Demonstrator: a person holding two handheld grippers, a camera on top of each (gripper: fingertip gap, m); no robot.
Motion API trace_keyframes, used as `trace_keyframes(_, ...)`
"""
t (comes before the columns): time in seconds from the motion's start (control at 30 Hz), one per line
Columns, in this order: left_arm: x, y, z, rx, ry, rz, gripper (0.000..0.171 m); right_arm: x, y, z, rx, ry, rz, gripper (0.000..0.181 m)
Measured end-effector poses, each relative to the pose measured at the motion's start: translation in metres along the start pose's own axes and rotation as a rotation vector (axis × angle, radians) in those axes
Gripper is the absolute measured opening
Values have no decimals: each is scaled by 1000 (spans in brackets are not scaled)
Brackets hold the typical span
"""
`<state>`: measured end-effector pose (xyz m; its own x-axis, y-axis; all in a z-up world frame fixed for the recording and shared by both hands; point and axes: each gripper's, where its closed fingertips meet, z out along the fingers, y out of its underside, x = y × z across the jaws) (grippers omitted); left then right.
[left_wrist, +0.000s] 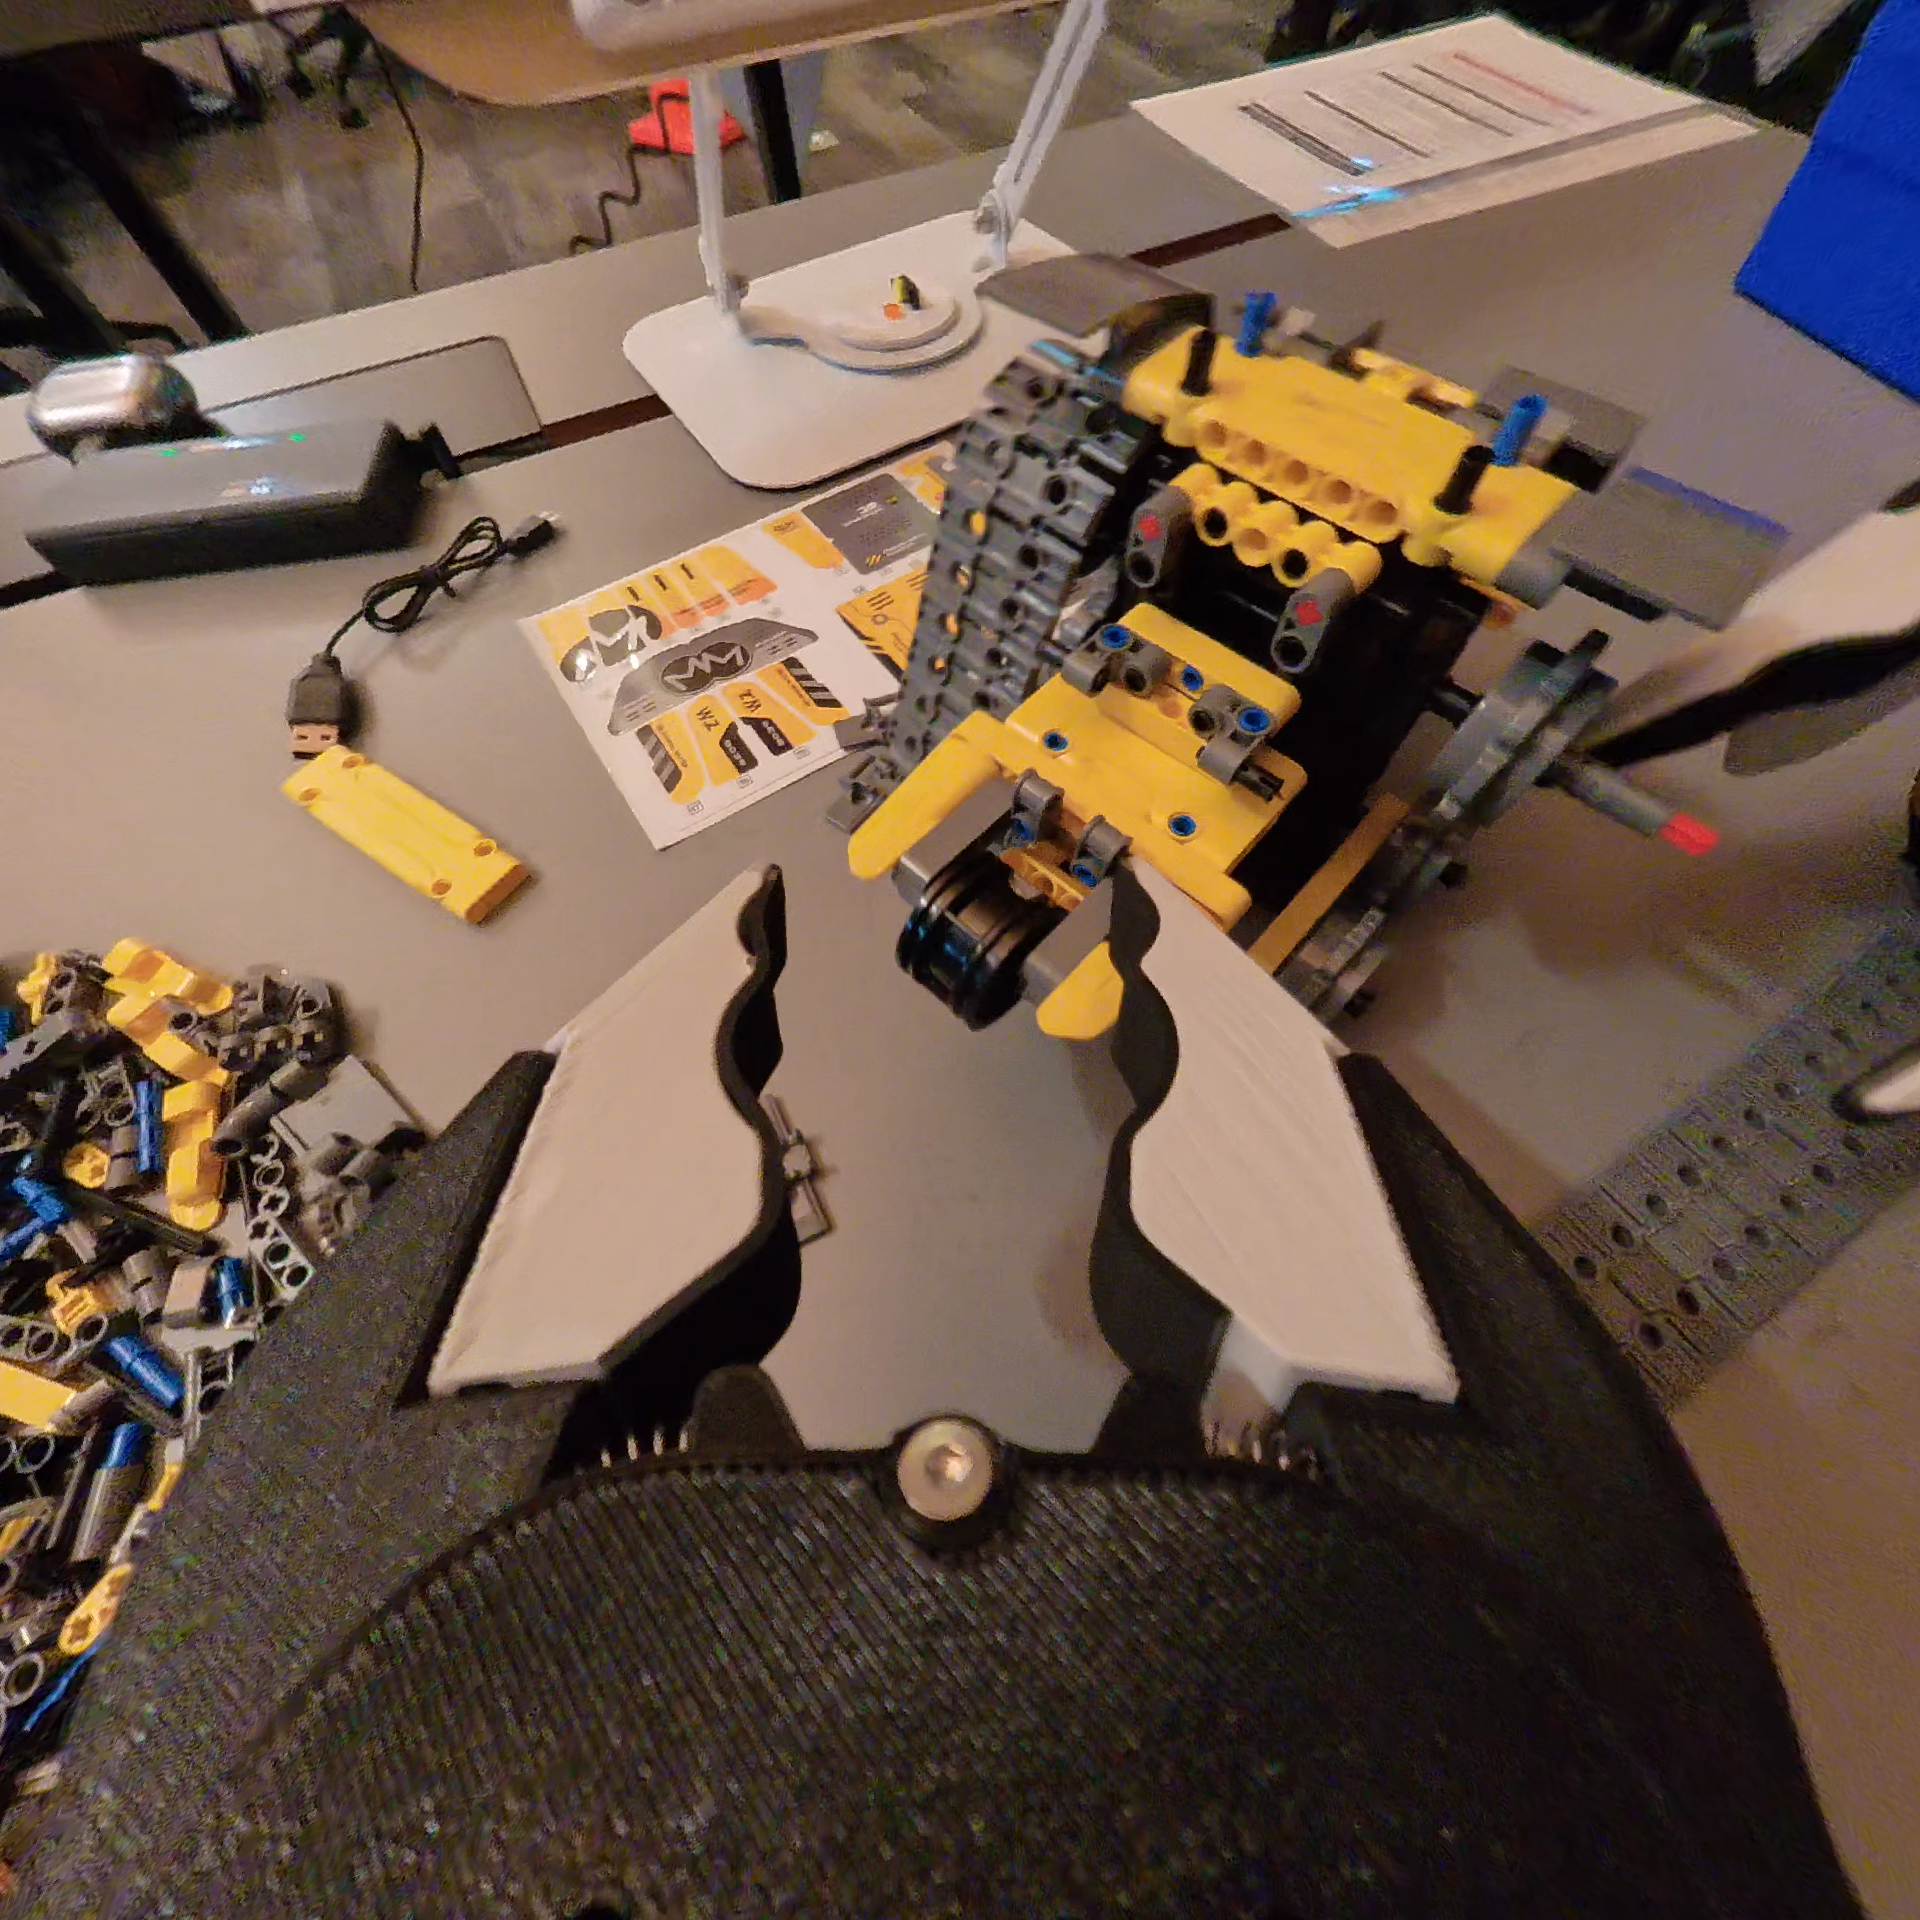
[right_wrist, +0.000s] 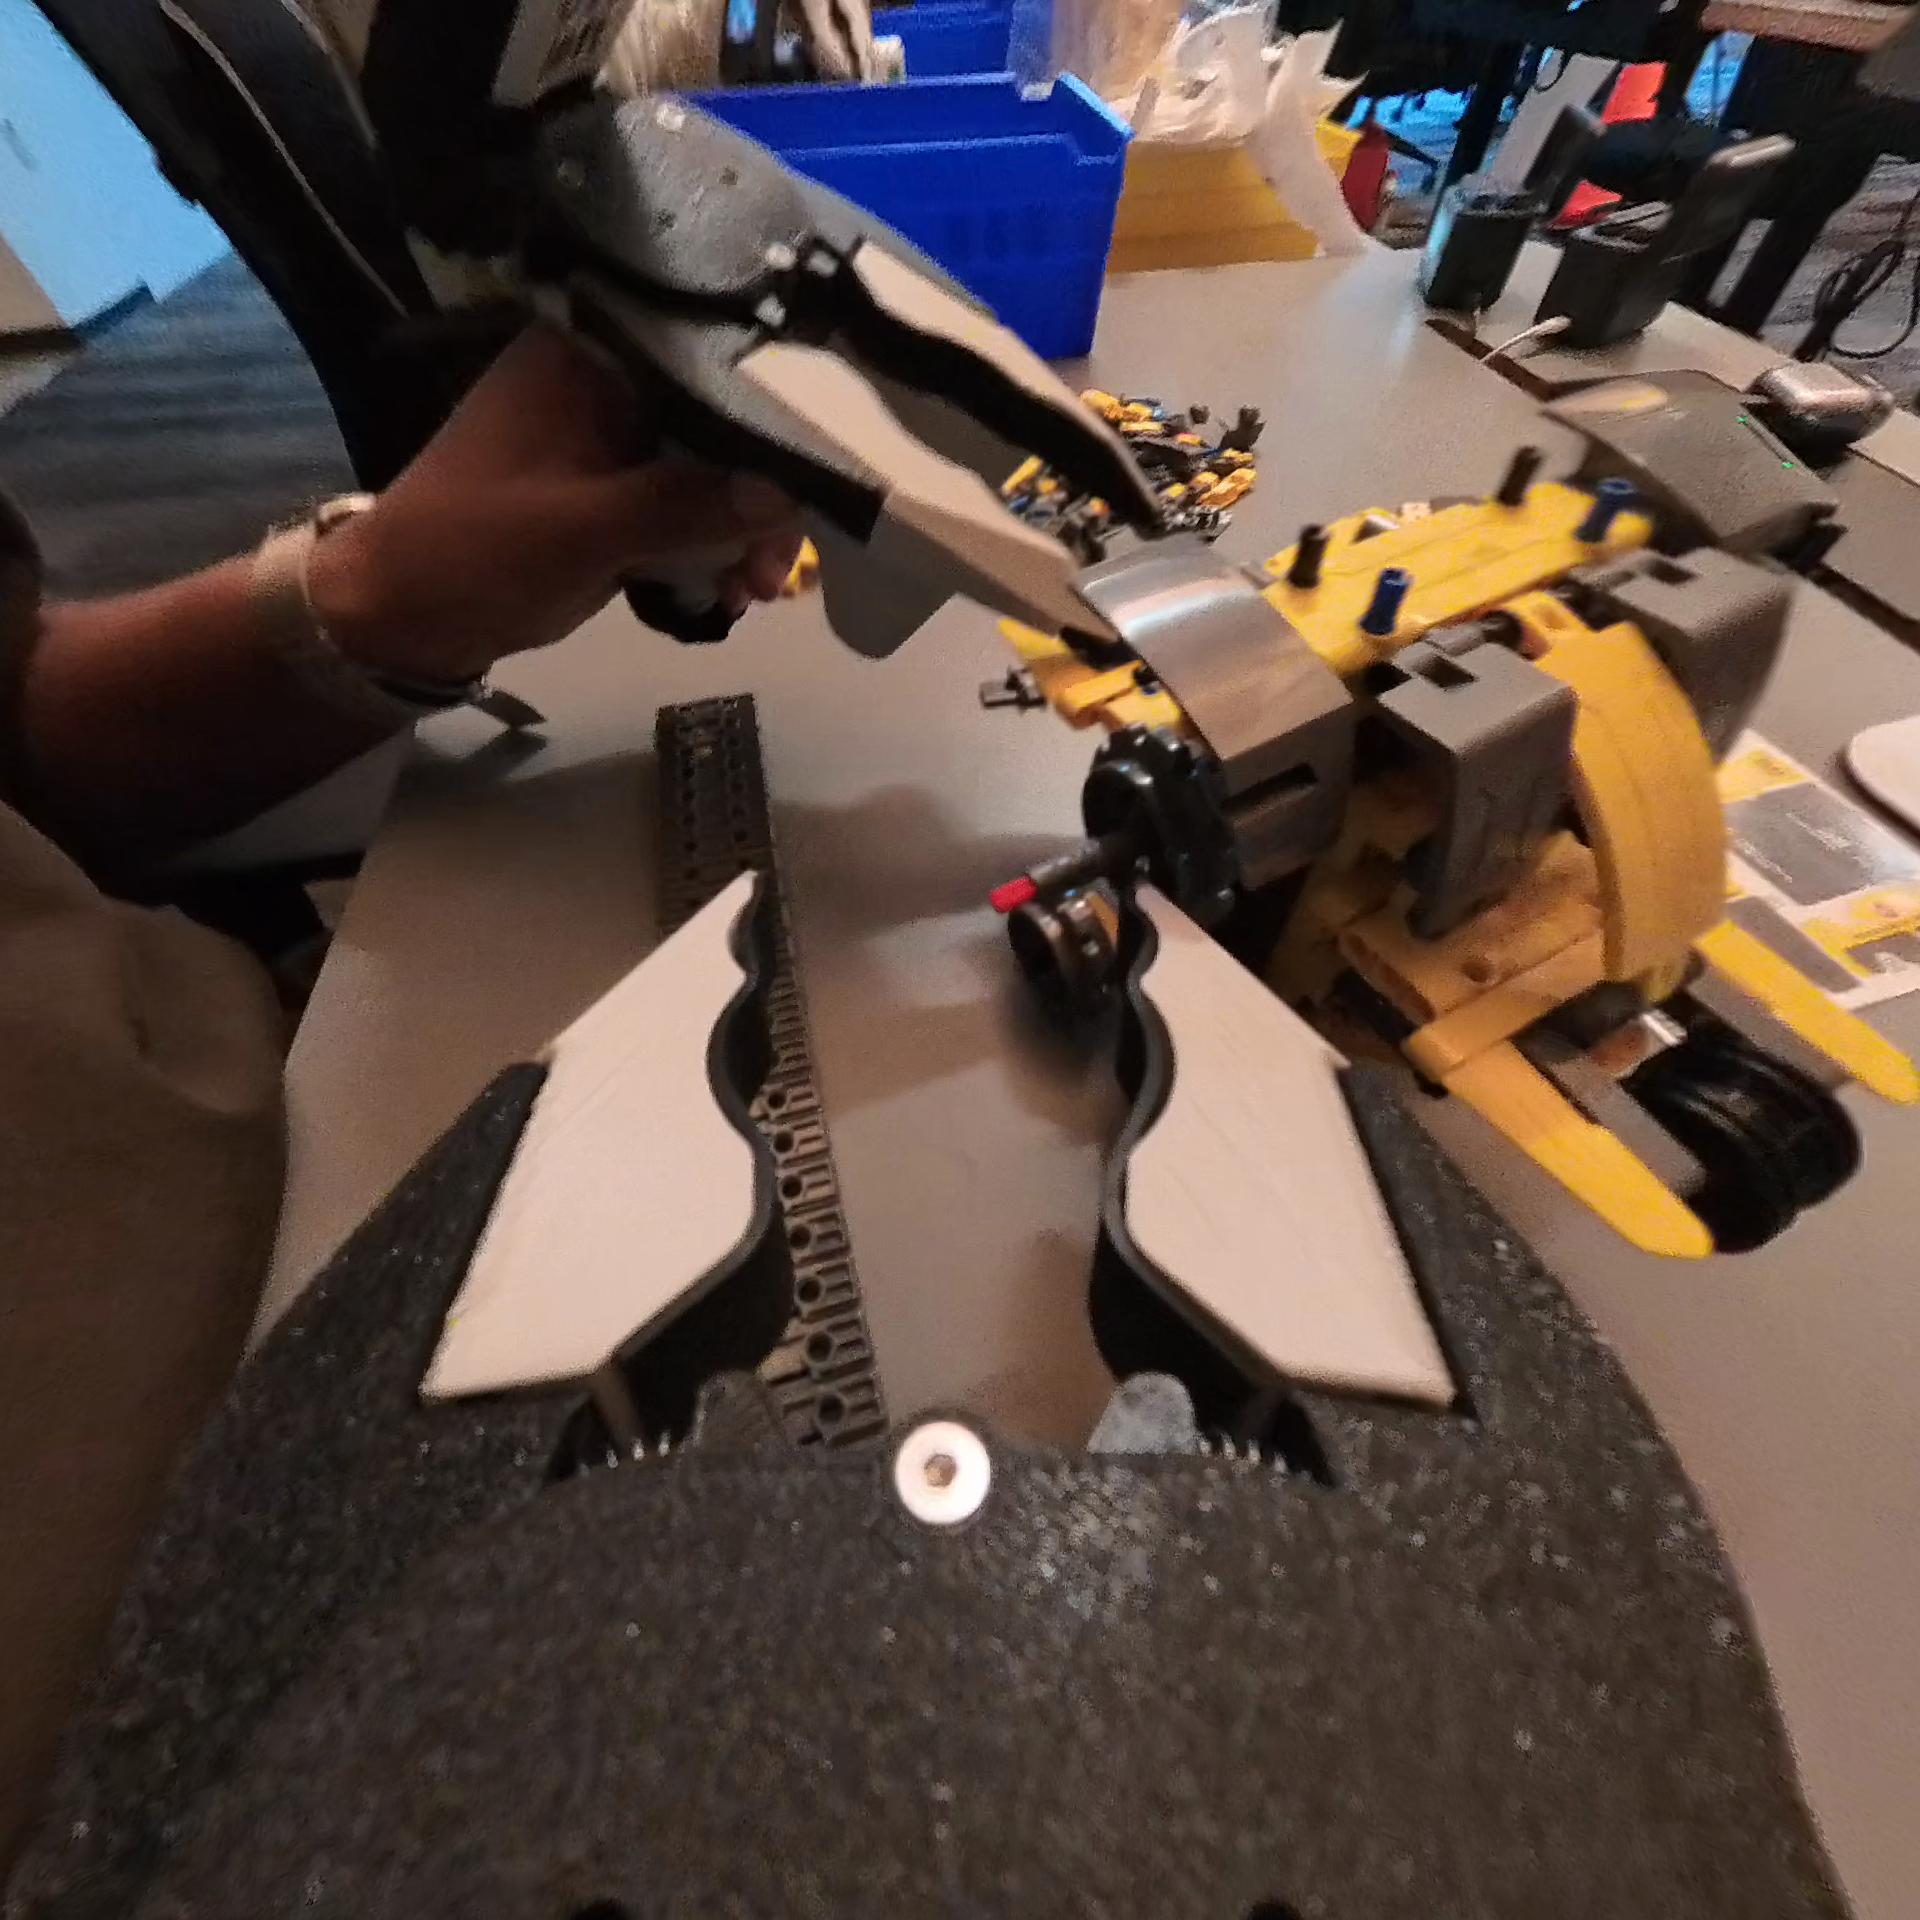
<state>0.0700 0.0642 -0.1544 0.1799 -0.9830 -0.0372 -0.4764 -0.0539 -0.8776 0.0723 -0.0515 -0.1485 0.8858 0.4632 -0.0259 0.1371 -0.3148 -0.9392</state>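
A yellow, grey and black brick-built vehicle model (left_wrist: 1226, 644) stands on the grey table. My left gripper (left_wrist: 948, 904) is open and empty. Its right fingertip (left_wrist: 1143, 935) is beside the model's black front wheel (left_wrist: 966, 956). The right wrist view shows the left gripper (right_wrist: 1101, 561) with its tips at the model's (right_wrist: 1455, 748) grey curved panel (right_wrist: 1205, 634). My right gripper (right_wrist: 945, 904) is open and empty. Its right fingertip (right_wrist: 1153, 935) is beside a small black wheel (right_wrist: 1070, 935) under a red-tipped axle (right_wrist: 1013, 891) and black gear (right_wrist: 1164, 821). The right gripper's finger (left_wrist: 1766, 644) reaches this axle in the left wrist view.
A grey track strip (right_wrist: 727, 790) lies under my right gripper's left finger and shows at lower right (left_wrist: 1745, 1174). A pile of loose pieces (left_wrist: 104, 1195), a yellow panel (left_wrist: 405, 831), a sticker sheet (left_wrist: 707, 665), a USB cable (left_wrist: 416, 592), a lamp base (left_wrist: 810, 353) and a blue bin (right_wrist: 935, 187) are around.
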Motion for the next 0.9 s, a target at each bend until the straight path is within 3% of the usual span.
trace_keyframes(0.1, 5, 4, -5, -13, 59, -27, 71, -7, 7, -6, -42, 11, -76, 66)
trace_keyframes(0.23, 31, 13, -26, -12, 238, 26, 75, -10, 23, -30, -69, 11, -108, 62)
trace_keyframes(0.33, 67, 45, -52, -104, 482, 151, 73, -23, 45, -46, -119, -84, -7, 62)
trace_keyframes(0.4, 81, 77, -66, -210, 573, 243, 79, -33, 59, -48, -180, -145, 61, 68)
trace_keyframes(0.5, 81, 105, -67, -293, 544, 308, 82, -40, 68, -42, -245, -155, 18, 69)
trace_keyframes(0.6, 82, 116, -63, -335, 537, 311, 82, -42, 84, -33, -350, -125, -28, 68)
trace_keyframes(0.7, 83, 113, -60, -330, 529, 322, 69, -39, 91, -25, -406, -74, -88, 64)
trace_keyframes(0.77, 85, 110, -61, -326, 541, 337, 41, -42, 91, -21, -413, -80, -96, 54)
trace_keyframes(0.83, 89, 108, -61, -331, 556, 346, 40, -40, 90, -20, -412, -65, -104, 39)
trace_keyframes(0.9, 90, 106, -61, -328, 555, 357, 41, -39, 90, -22, -413, -71, -99, 39)
